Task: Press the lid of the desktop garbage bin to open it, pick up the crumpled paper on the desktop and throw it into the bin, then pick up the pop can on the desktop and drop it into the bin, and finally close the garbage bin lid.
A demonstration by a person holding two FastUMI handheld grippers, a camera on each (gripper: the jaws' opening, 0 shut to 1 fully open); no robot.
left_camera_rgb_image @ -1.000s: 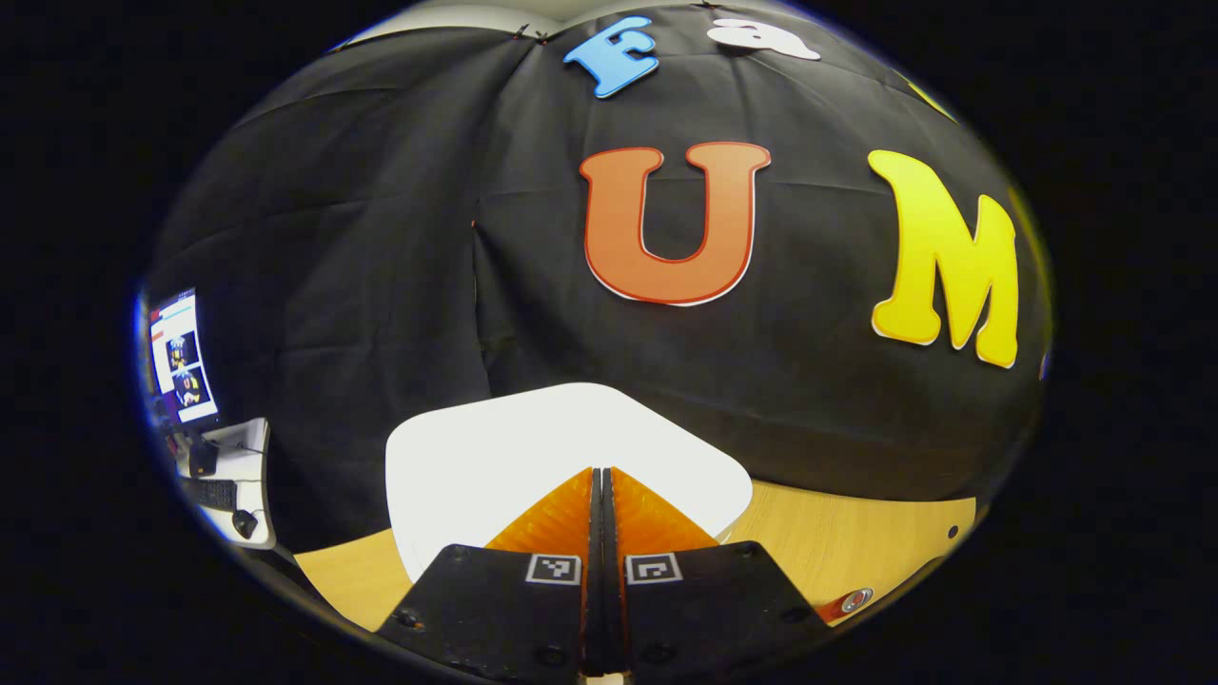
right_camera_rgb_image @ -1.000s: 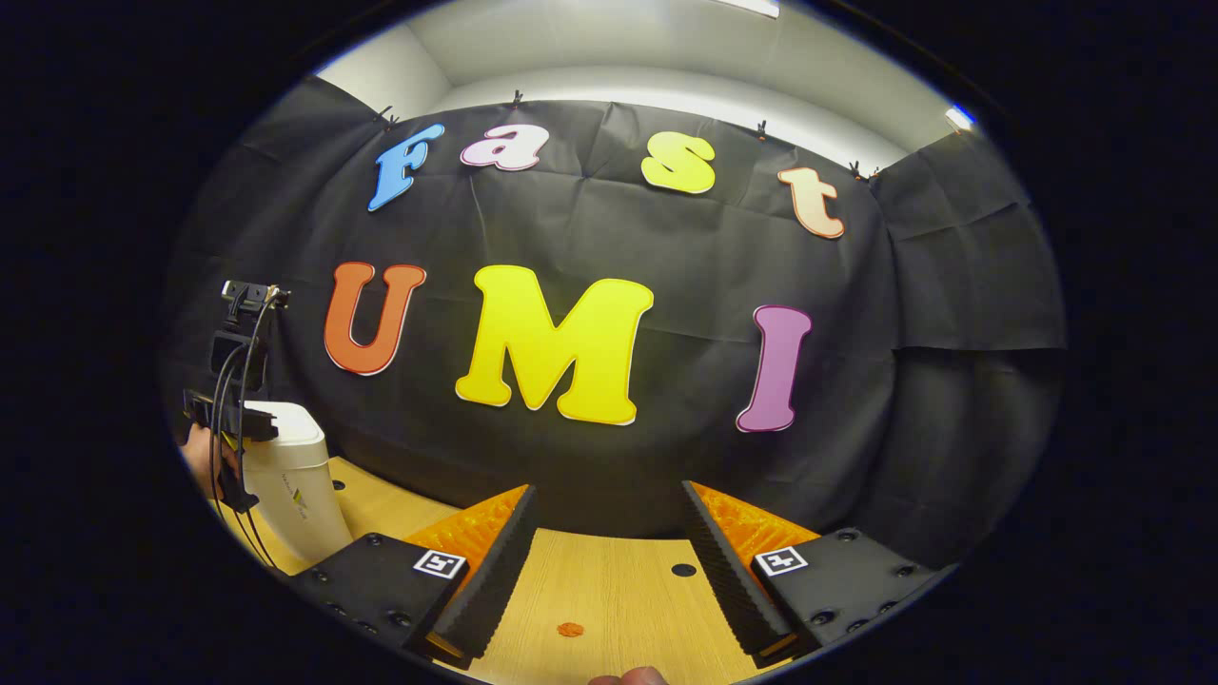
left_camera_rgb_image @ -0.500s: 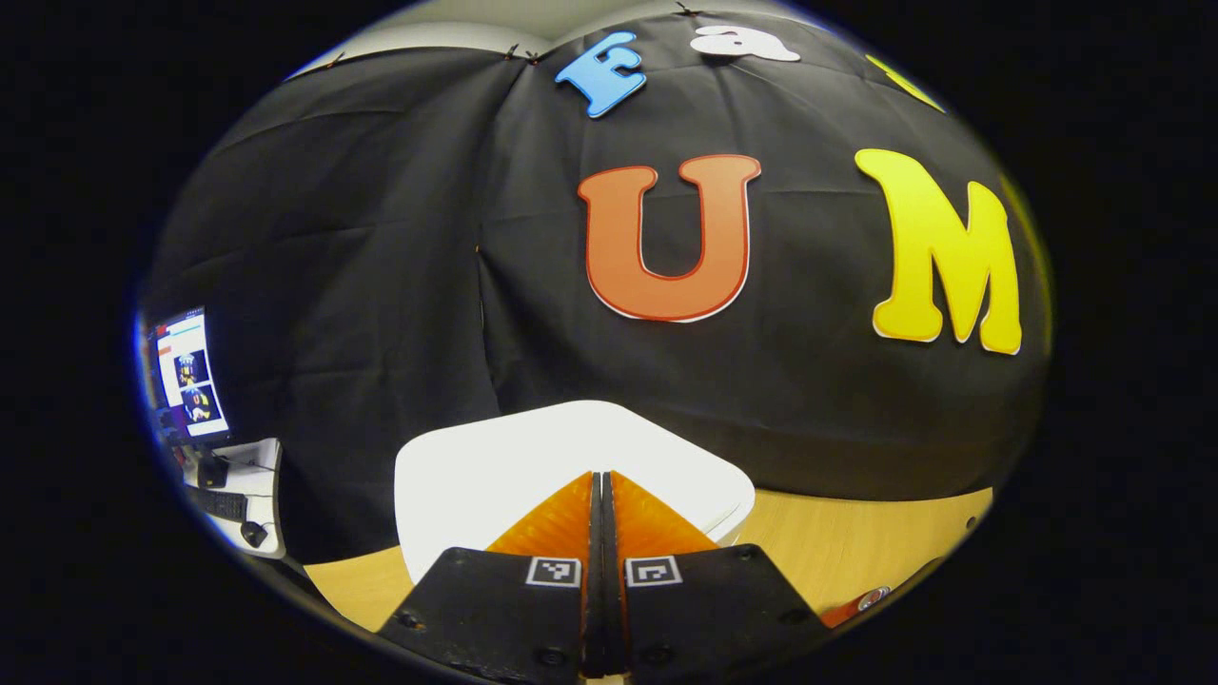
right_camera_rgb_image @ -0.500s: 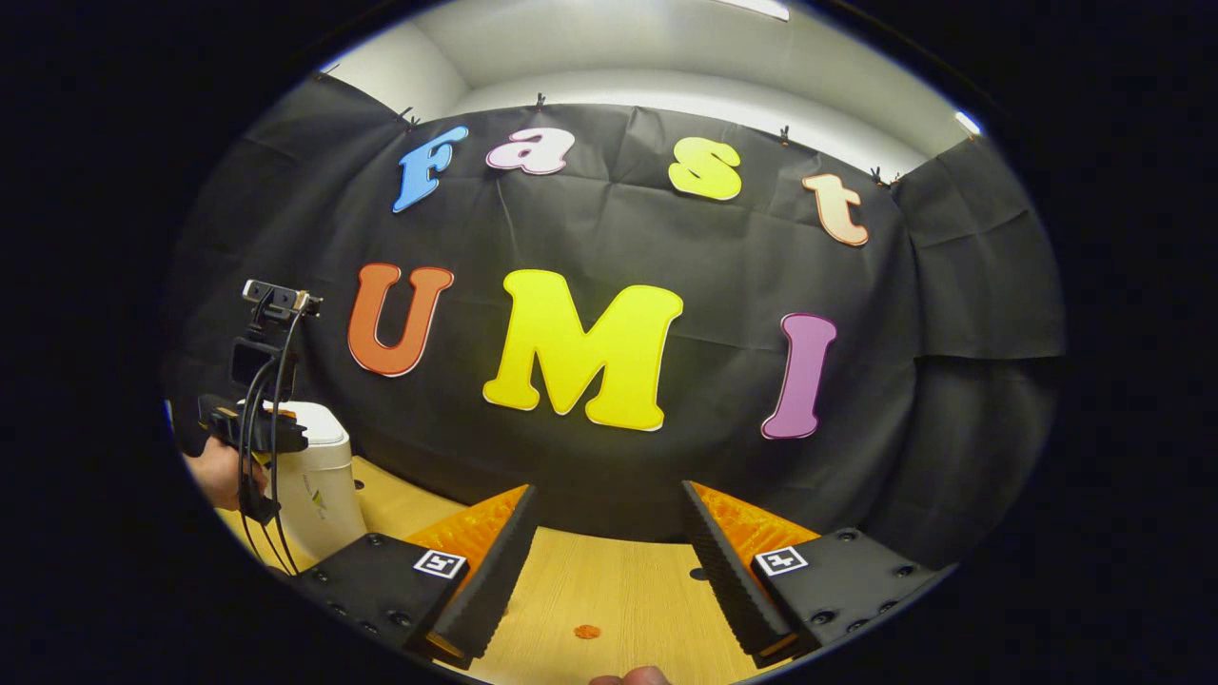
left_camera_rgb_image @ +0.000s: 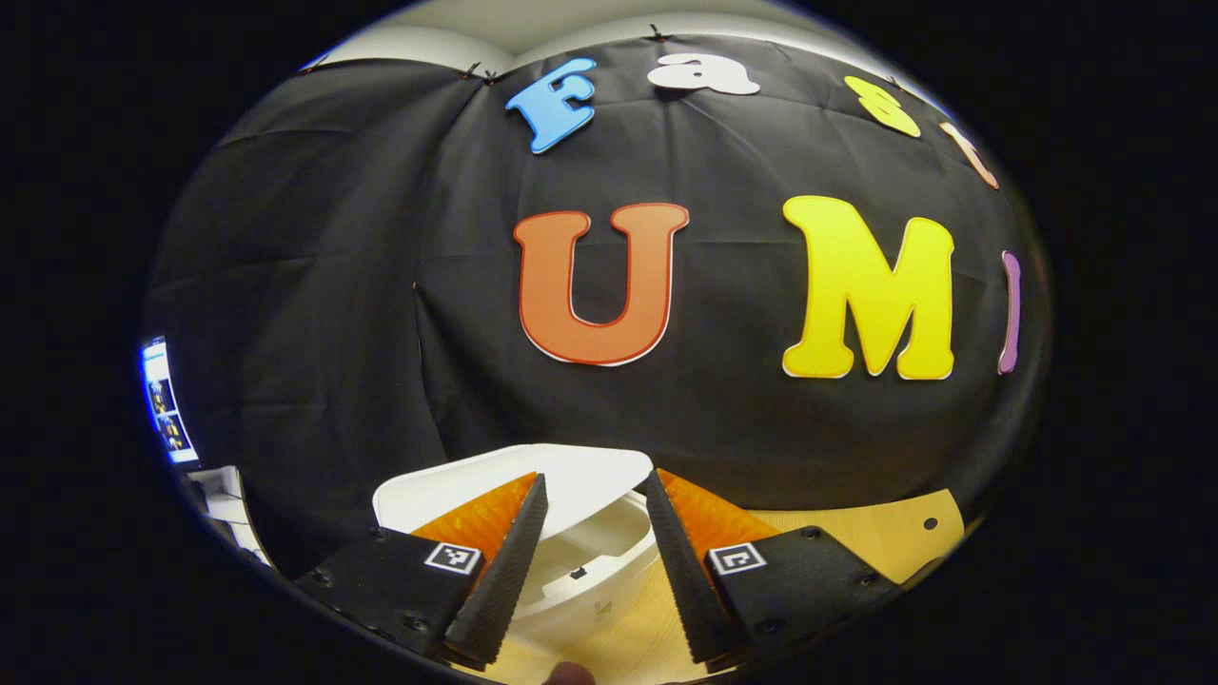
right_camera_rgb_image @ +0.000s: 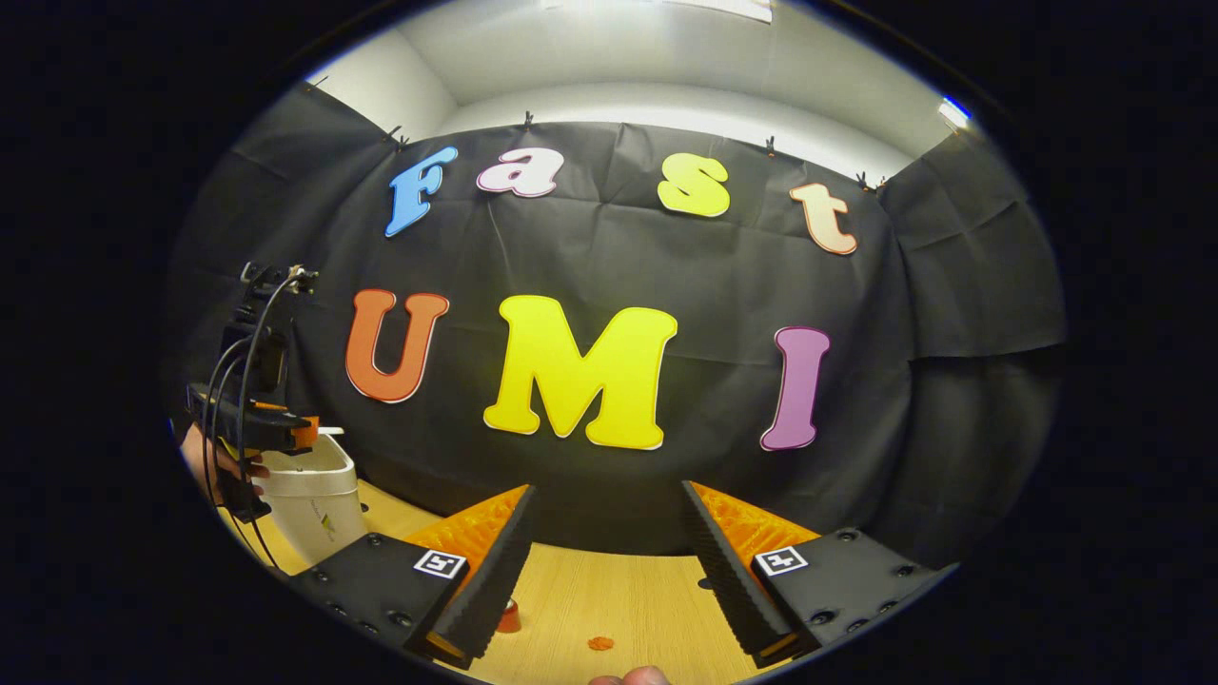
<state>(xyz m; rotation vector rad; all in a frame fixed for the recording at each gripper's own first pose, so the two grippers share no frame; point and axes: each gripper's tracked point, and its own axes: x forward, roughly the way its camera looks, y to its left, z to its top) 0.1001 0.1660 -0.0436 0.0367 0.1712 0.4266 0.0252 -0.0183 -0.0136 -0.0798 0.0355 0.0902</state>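
Note:
The white garbage bin (left_camera_rgb_image: 580, 571) stands just ahead of my left gripper (left_camera_rgb_image: 596, 476), which is open above the bin's front rim. Its lid (left_camera_rgb_image: 476, 485) is tipped up at the back, so the hollow inside shows between the fingers. In the right gripper view the bin (right_camera_rgb_image: 309, 499) sits far left on the wooden table (right_camera_rgb_image: 609, 580), with the left gripper (right_camera_rgb_image: 252, 423) and the hand (right_camera_rgb_image: 205, 457) holding it above it. My right gripper (right_camera_rgb_image: 606, 487) is open over the table with nothing between its fingers. A small red thing (right_camera_rgb_image: 509, 616), perhaps the pop can, peeks from behind one finger.
An orange dot (right_camera_rgb_image: 599, 643) and a dark hole (right_camera_rgb_image: 702, 582) mark the tabletop near the right gripper. A lit monitor (left_camera_rgb_image: 162, 400) and a side desk (left_camera_rgb_image: 224, 485) stand beyond the booth's left edge. The black cloth wall closes off the back.
My left gripper has opened and drawn back from the lid, which has sprung up to show the inside of the bin. The red thing has come into the right gripper view.

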